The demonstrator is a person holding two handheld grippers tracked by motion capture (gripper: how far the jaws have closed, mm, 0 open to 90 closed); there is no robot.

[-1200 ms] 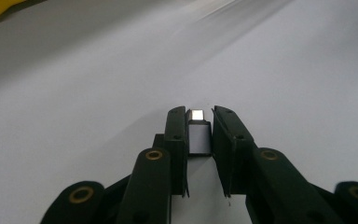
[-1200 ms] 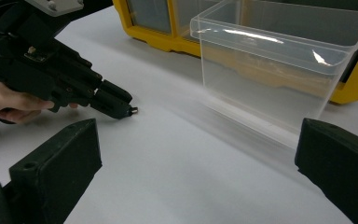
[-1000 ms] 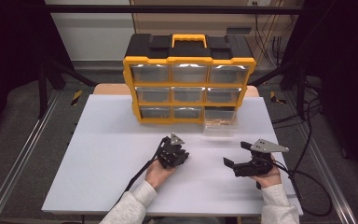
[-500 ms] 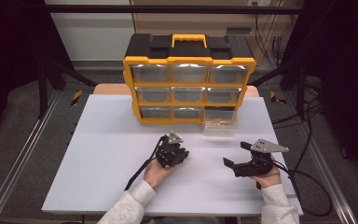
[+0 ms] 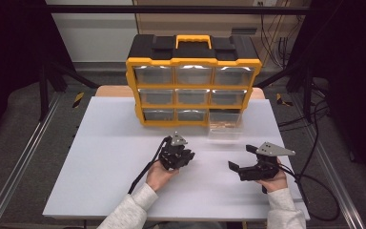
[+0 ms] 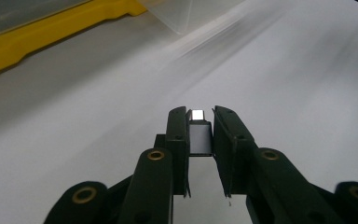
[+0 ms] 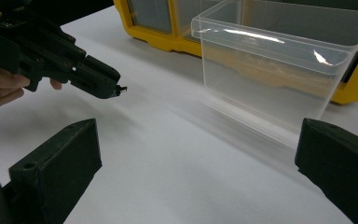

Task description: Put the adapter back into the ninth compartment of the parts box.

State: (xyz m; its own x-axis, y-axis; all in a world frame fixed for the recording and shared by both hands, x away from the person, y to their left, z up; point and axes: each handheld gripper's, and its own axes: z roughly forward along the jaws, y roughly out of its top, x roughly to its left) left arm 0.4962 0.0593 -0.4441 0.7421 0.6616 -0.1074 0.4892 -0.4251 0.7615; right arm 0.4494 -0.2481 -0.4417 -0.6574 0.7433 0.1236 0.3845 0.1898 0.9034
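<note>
Left gripper [image 6: 200, 122] jaws clamp a small, blurry metal-tipped piece [image 6: 197, 115]; right gripper [image 7: 196, 172] jaws gape empty

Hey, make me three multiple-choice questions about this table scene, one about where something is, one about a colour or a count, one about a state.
1. Where does the pulled-out clear drawer stand?
A. on the table before the organizer's bottom right corner
B. on top of the organizer
C. at the table's left edge

2. What colour is the organizer's frame?
A. blue
B. yellow
C. red

3. How is the left tool?
A. wide open
B. shut on the drawer
C. shut on a small metal-tipped part

Answers: 1 A, the high view shows it there. 2 B, yellow bars surround the drawers. 3 C, the left gripper view shows the part pinched between the jaws.
</note>
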